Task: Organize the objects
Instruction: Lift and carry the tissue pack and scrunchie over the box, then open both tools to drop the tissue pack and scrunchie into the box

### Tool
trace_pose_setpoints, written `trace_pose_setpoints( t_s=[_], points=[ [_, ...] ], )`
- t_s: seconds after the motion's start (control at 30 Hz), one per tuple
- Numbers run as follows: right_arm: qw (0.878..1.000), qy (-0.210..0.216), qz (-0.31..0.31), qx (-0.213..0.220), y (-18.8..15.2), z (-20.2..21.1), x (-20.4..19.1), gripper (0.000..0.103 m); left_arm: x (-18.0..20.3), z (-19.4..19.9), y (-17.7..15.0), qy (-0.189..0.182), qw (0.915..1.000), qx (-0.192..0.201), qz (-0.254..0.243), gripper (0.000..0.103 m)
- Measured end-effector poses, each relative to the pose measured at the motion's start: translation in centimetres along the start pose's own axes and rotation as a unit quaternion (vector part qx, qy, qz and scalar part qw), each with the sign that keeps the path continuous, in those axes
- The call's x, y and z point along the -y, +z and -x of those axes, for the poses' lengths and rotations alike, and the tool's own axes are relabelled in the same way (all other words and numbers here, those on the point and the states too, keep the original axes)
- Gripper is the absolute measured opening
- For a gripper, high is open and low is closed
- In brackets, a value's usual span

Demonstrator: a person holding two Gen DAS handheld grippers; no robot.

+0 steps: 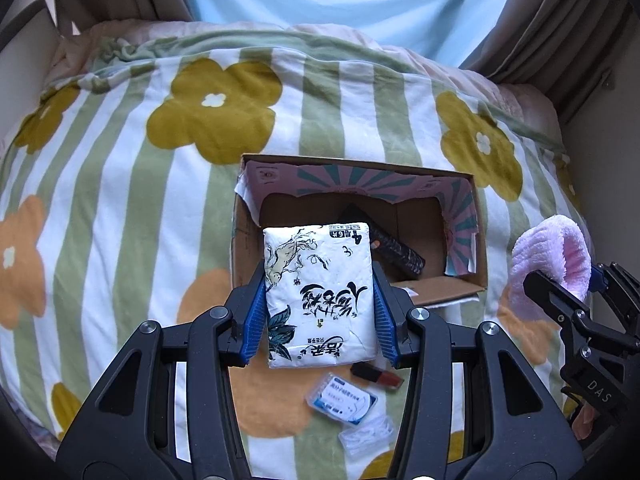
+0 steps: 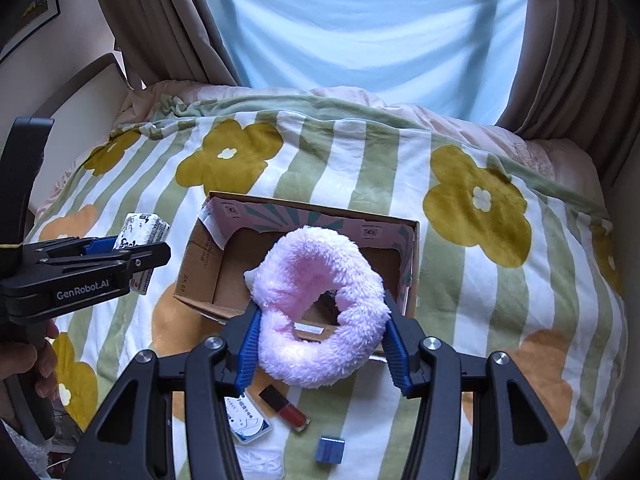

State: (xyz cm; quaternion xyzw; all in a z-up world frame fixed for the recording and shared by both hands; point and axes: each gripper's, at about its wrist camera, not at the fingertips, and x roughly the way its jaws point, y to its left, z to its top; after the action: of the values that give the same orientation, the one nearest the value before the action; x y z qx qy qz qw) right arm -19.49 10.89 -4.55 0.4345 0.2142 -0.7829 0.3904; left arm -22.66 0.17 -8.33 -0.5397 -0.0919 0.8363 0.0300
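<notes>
Indoors: bed [image 2: 500,312] under floral striped blanket, curtained window [image 2: 360,20] behind. Cardboard box [image 1: 478,248] at centre. Left gripper [image 1: 320,312] clamps white tissue pack [image 1: 320,292]; right gripper [image 2: 320,344] clamps pink fluffy band [image 2: 320,304], both above box.

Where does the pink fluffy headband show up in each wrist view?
Left wrist view: the pink fluffy headband is at the right edge, held in the right gripper, beside the cardboard box.
Right wrist view: the headband is centre frame, clamped between the right gripper's blue pads, over the box's near edge.
Shared landmark: the cardboard box on the flowered blanket.
</notes>
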Motion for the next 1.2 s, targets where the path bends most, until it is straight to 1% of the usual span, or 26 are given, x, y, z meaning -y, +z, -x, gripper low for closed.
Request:
trace_pose_setpoints(
  t_s=[0.1, 0.2, 0.3, 0.37, 0.47, 0.57, 0.7, 0.87, 0.93, 0.97, 1.0, 1.03, 1.07, 1.1, 1.13, 1.2],
  points=[
    [1.0, 0.009, 0.02, -0.014, 1.1, -3.4, 0.1, 0.049, 0.1, -3.4, 1.5, 0.009, 0.9999, -0.014, 0.004, 0.043],
    [0.998, 0.022, 0.056, -0.036, 2.0, -7.0, -0.4, 0.049, 0.1, -6.7, 2.8, 0.016, 0.9994, -0.03, 0.01, 0.043],
    [0.994, 0.04, 0.084, -0.064, 2.5, -10.7, -0.8, 0.049, 0.5, -10.1, 4.1, 0.029, 0.9985, -0.047, -0.003, 0.043],
    [0.99, 0.049, 0.107, -0.082, 2.4, -12.9, -1.3, 0.049, 0.5, -12.5, 4.7, 0.032, 0.9976, -0.061, -0.008, 0.043],
    [0.982, 0.074, 0.14, -0.105, 1.8, -16.0, -2.1, 0.049, 0.3, -15.8, 5.1, 0.038, 0.9962, -0.079, -0.006, 0.043],
    [0.975, 0.081, 0.165, -0.124, 0.8, -18.7, -2.7, 0.049, 0.0, -18.4, 4.9, 0.042, 0.9949, -0.091, -0.004, 0.043],
    [0.972, 0.094, 0.166, -0.136, -0.1, -20.3, -2.6, 0.049, -0.5, -20.5, 4.7, 0.042, 0.9935, -0.106, -0.003, 0.043],
    [0.971, 0.103, 0.165, -0.14, -0.7, -21.2, -2.5, 0.049, -0.5, -21.7, 4.7, 0.049, 0.9922, -0.113, -0.018, 0.043],
    [0.97, 0.114, 0.165, -0.138, -0.8, -21.1, -2.5, 0.049, -0.4, -21.7, 4.8, 0.045, 0.9929, -0.108, -0.022, 0.043],
    [0.97, 0.122, 0.162, -0.134, -0.8, -20.9, -2.3, 0.049, -0.3, -21.6, 4.8, 0.049, 0.9932, -0.103, -0.026, 0.043],
    [0.97, 0.127, 0.158, -0.138, -0.8, -20.9, -2.2, 0.059, -0.1, -21.5, 4.9, 0.055, 0.9932, -0.098, -0.03, 0.044],
    [0.969, 0.132, 0.153, -0.143, -0.8, -21.0, -2.0, 0.068, 0.0, -21.3, 5.0, 0.056, 0.9934, -0.094, -0.033, 0.051],
    [0.969, 0.138, 0.148, -0.141, -0.6, -20.9, -1.7, 0.087, 0.1, -21.2, 5.2, 0.048, 0.994, -0.093, -0.033, 0.072],
    [0.971, 0.143, 0.141, -0.129, -0.6, -20.5, -1.3, 0.097, 0.3, -21.1, 5.3, 0.023, 0.9948, -0.094, -0.031, 0.081],
    [0.971, 0.146, 0.138, -0.126, -0.6, -20.4, -1.1, 0.1, 0.6, -21.0, 5.5, 0.016, 0.9949, -0.094, -0.034, 0.103],
    [0.972, 0.144, 0.136, -0.127, -0.7, -20.2, -0.7, 0.1, 1.5, -20.8, 5.7, 0.04, 0.9937, -0.09, -0.054, 0.103]
  ],
)
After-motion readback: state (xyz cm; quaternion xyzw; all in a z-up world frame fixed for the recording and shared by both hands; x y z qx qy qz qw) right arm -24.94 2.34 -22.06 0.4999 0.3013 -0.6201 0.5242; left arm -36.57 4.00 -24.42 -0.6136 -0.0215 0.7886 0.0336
